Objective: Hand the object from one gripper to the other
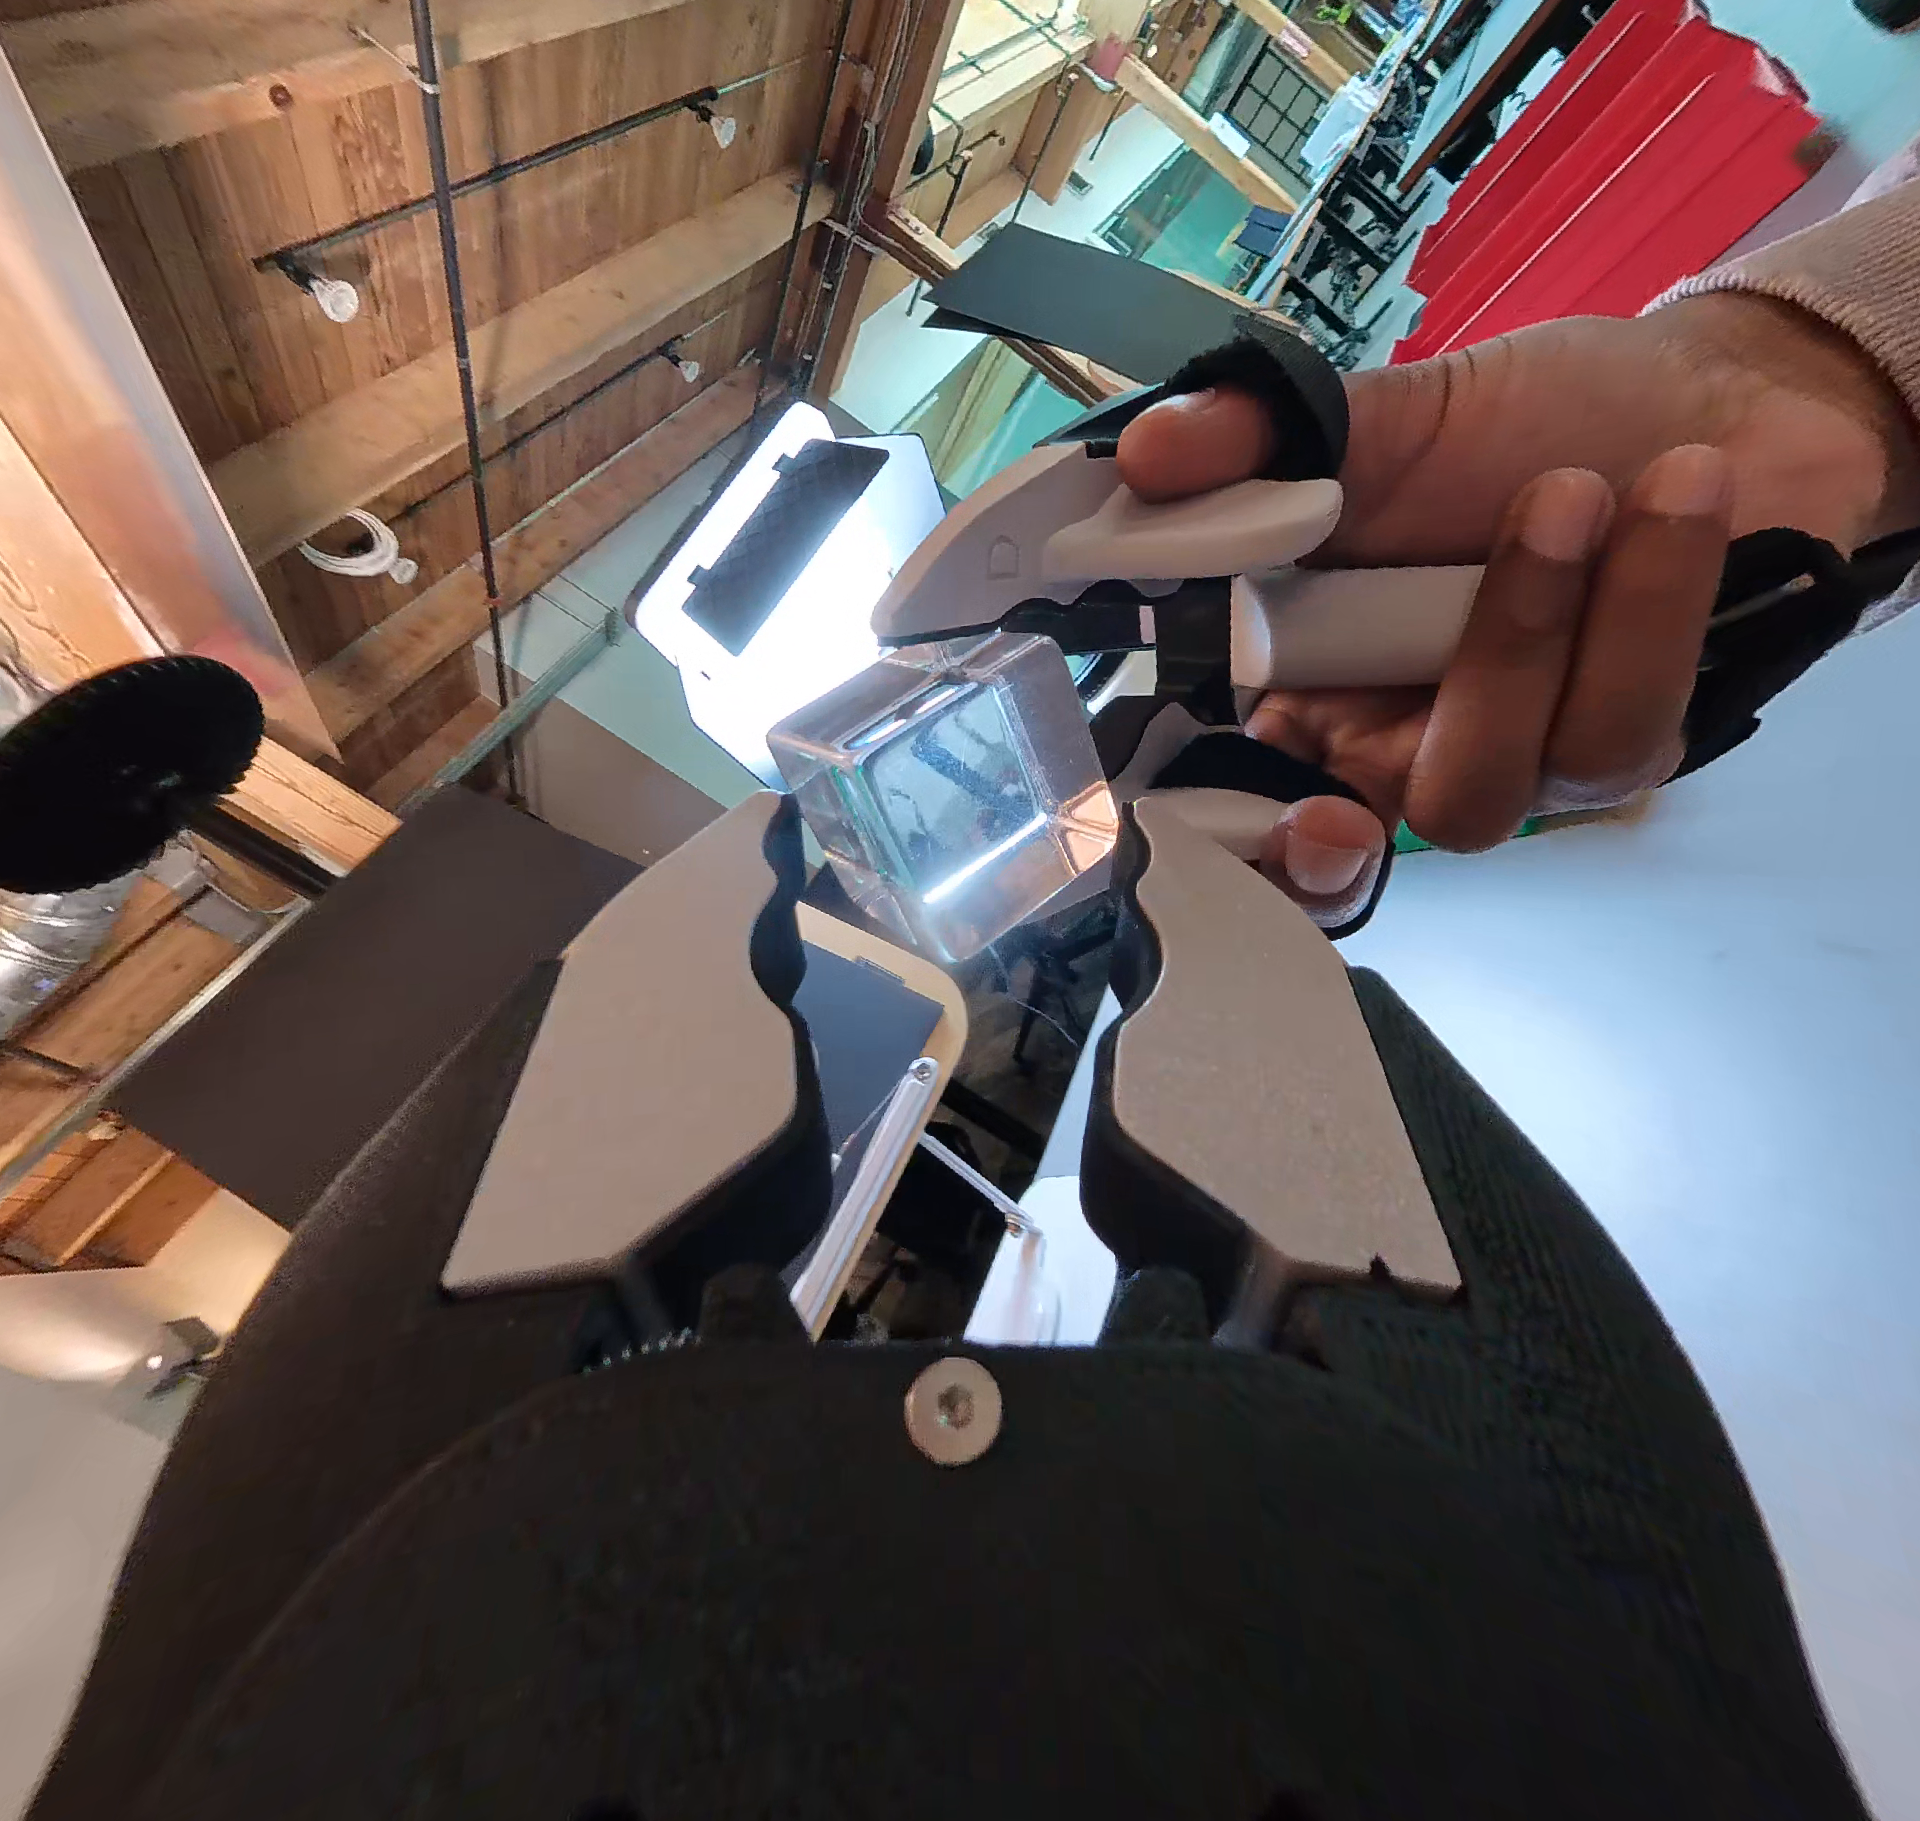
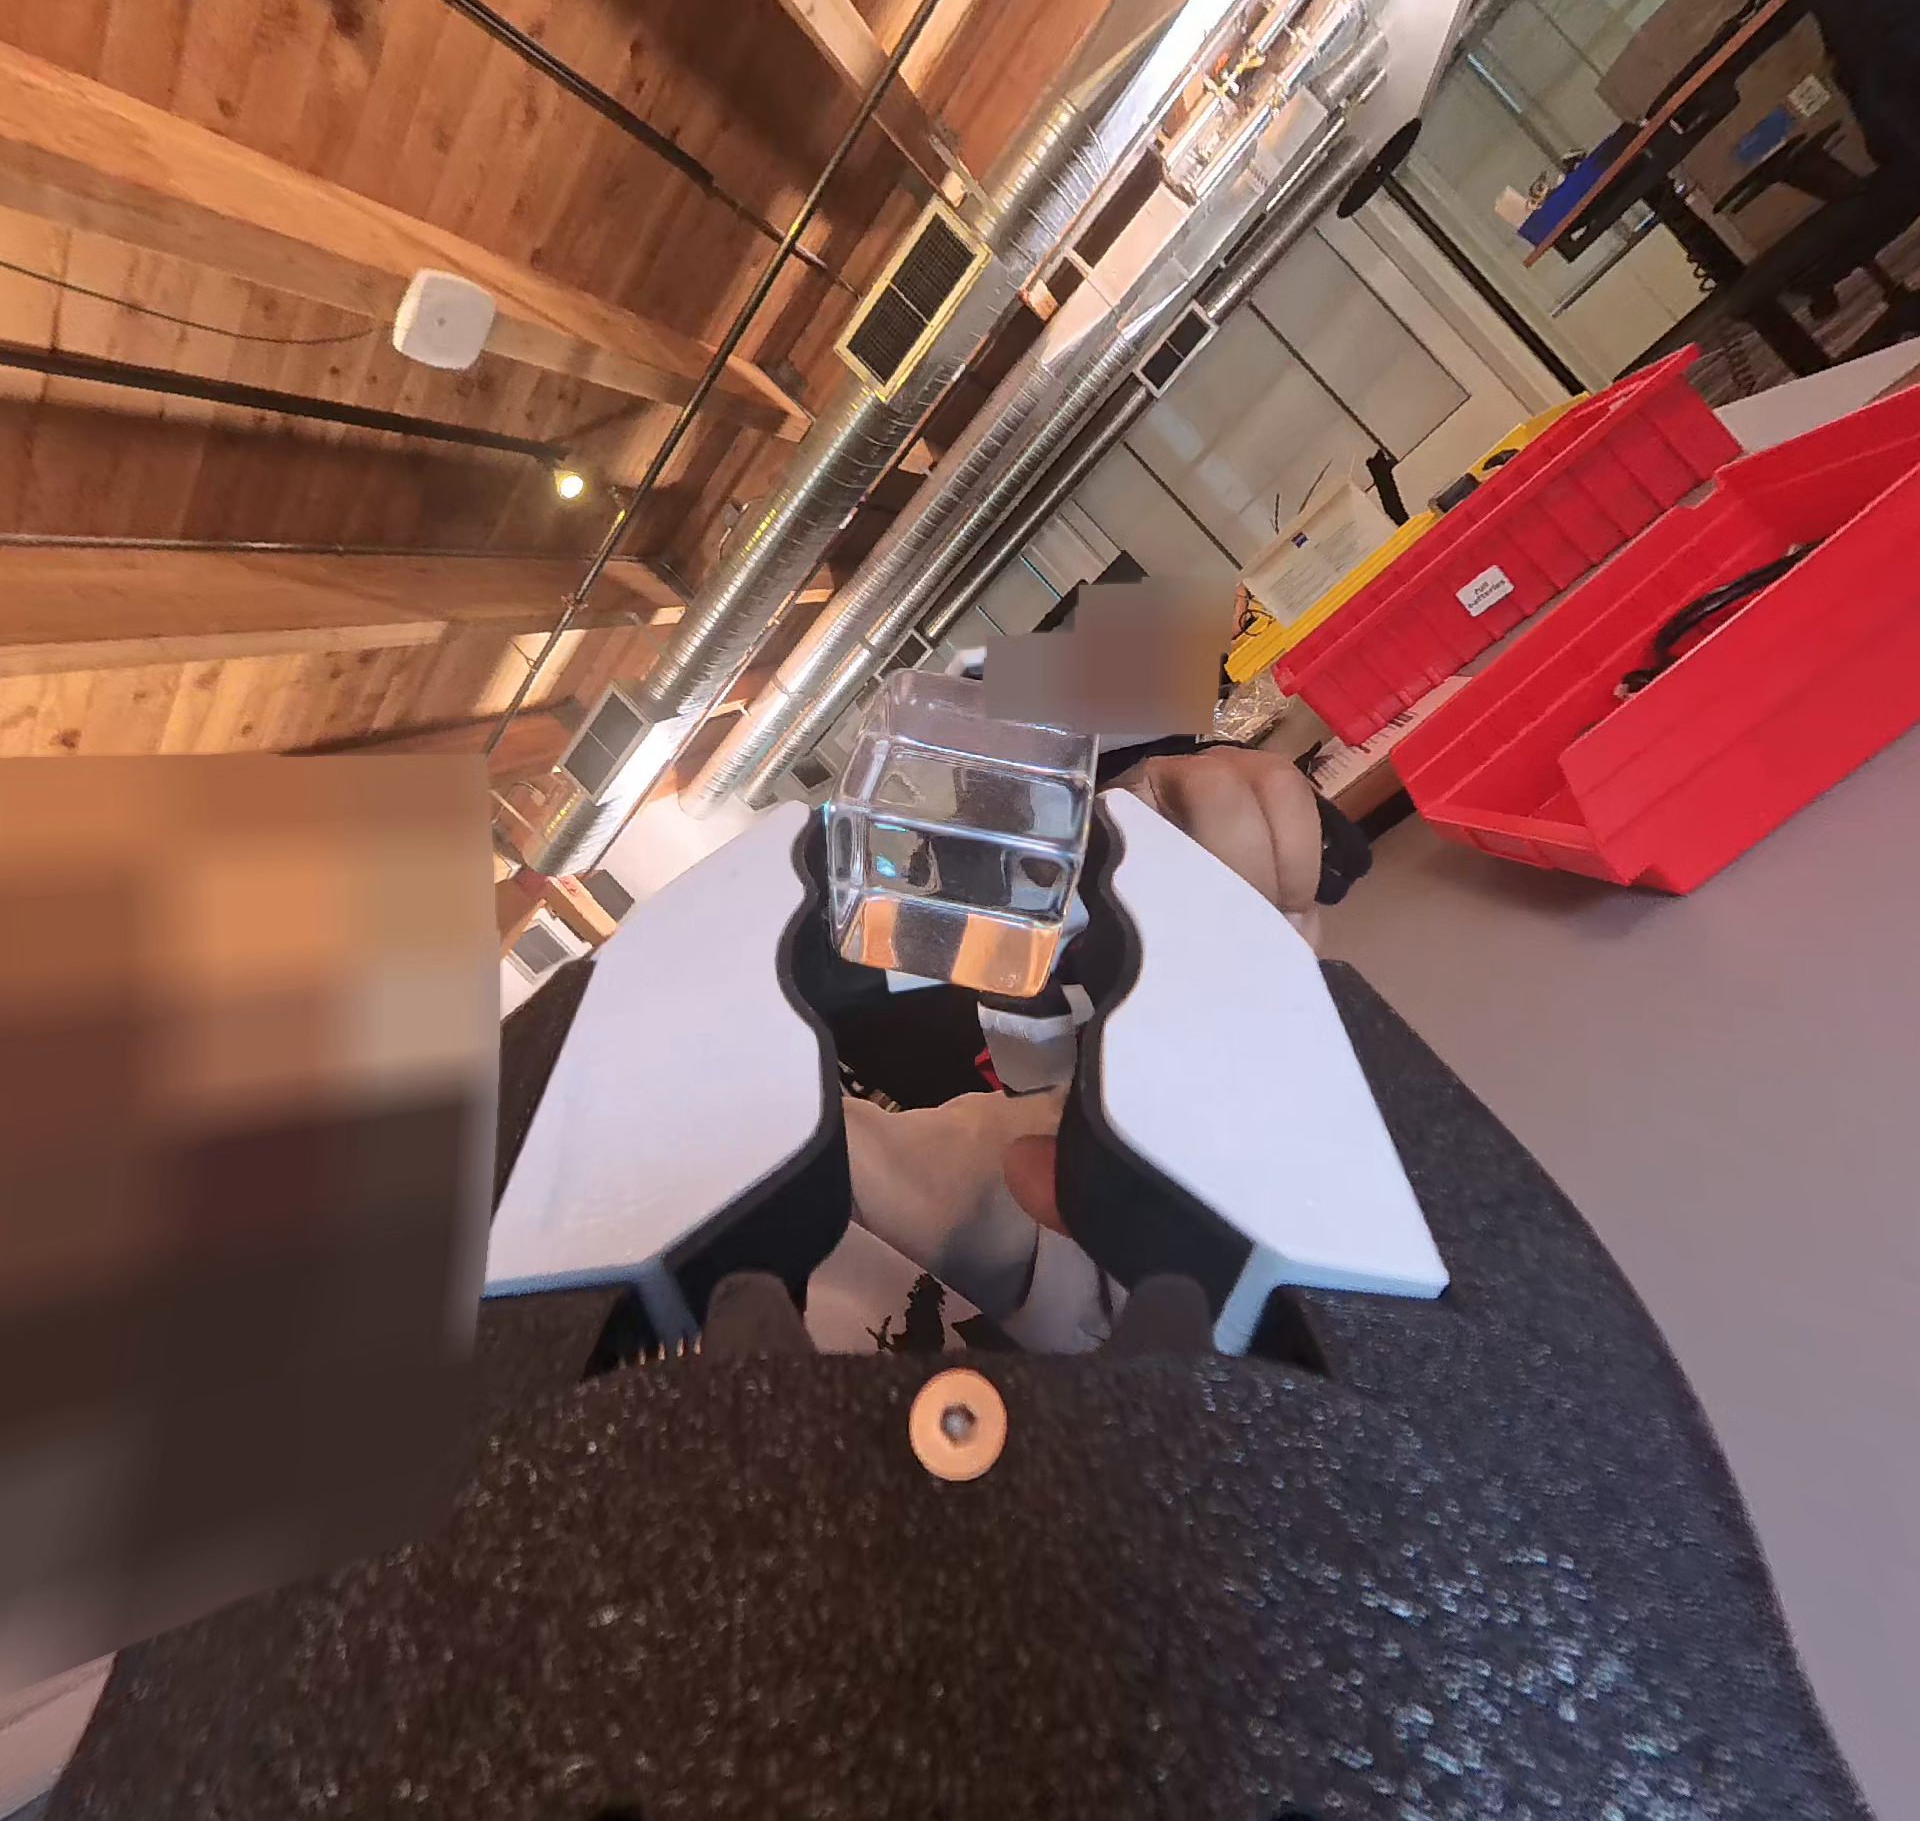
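A clear glass-like cube (image 1: 940, 795) is held in the air. My right gripper (image 1: 1013, 706) comes in from the right in a person's hand (image 1: 1558, 566) and is shut on the cube, one finger on top and one at its lower right. In the right wrist view the cube (image 2: 961, 836) sits clamped between that gripper's (image 2: 956, 841) fingertips. My left gripper (image 1: 956, 821) is open, with its two fingertips on either side of the cube. The left tip is at the cube's edge and a narrow gap shows at the right tip.
A white table (image 1: 1610, 1096) lies to the right, with red bins (image 1: 1621, 202) beyond. In the right wrist view the red bins (image 2: 1621, 691) stand on the grey table (image 2: 1662, 1200). A lit white panel (image 1: 748, 576) and a black disc (image 1: 114, 774) are behind the cube. Less than 4 cm separates the two grippers' tips.
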The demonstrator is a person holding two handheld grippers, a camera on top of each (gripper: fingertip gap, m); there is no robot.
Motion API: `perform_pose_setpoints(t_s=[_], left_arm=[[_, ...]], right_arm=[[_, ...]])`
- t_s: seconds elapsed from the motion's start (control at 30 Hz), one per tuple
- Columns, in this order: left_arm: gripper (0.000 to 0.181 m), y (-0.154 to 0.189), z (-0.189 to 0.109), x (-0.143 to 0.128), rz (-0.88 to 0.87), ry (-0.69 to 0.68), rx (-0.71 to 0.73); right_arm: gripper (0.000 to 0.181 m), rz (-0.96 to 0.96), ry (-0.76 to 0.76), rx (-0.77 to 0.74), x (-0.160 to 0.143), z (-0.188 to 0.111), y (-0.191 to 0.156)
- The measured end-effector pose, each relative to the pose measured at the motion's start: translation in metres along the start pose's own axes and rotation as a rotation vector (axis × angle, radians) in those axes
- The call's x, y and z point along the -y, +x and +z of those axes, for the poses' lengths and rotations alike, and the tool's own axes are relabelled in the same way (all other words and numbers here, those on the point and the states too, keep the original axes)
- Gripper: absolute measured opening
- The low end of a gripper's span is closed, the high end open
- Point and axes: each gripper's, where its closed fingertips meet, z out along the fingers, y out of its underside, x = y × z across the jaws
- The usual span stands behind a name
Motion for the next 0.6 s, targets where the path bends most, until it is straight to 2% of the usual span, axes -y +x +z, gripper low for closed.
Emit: perform_pose_setpoints(t_s=[0.03, 0.1, 0.17, 0.3, 0.43, 0.5, 0.6], left_arm=[[0.057, -0.001, 0.0, 0.0, -0.018, -0.002, -0.008], [0.057, -0.006, -0.002, 0.001, -0.056, 0.005, -0.011], [0.057, -0.013, -0.004, 0.001, -0.134, 0.004, -0.016], [0.057, -0.029, -0.006, -0.003, -0.455, 0.001, -0.07], [0.057, -0.032, -0.007, -0.004, -0.854, 0.027, -0.209], [0.057, -0.03, -0.006, 0.0, -1.042, 0.05, -0.287], [0.056, -0.026, -0.005, 0.007, -1.301, 0.093, -0.393]], right_arm=[[0.047, -0.024, -0.007, -0.008, 0.0, 0.0, 0.0], [0.049, -0.126, -0.014, -0.059, 0.005, -0.003, 0.001], [0.053, -0.31, -0.051, -0.13, 0.009, -0.008, -0.001], [0.061, -0.963, -0.145, -0.372, 0.019, -0.021, -0.007], [0.061, -1.611, -0.284, -0.662, 0.024, -0.03, -0.003], [0.061, -1.788, -0.333, -0.725, 0.022, -0.03, -0.001], [0.063, -1.904, -0.34, -0.749, 0.017, -0.026, 0.004]])
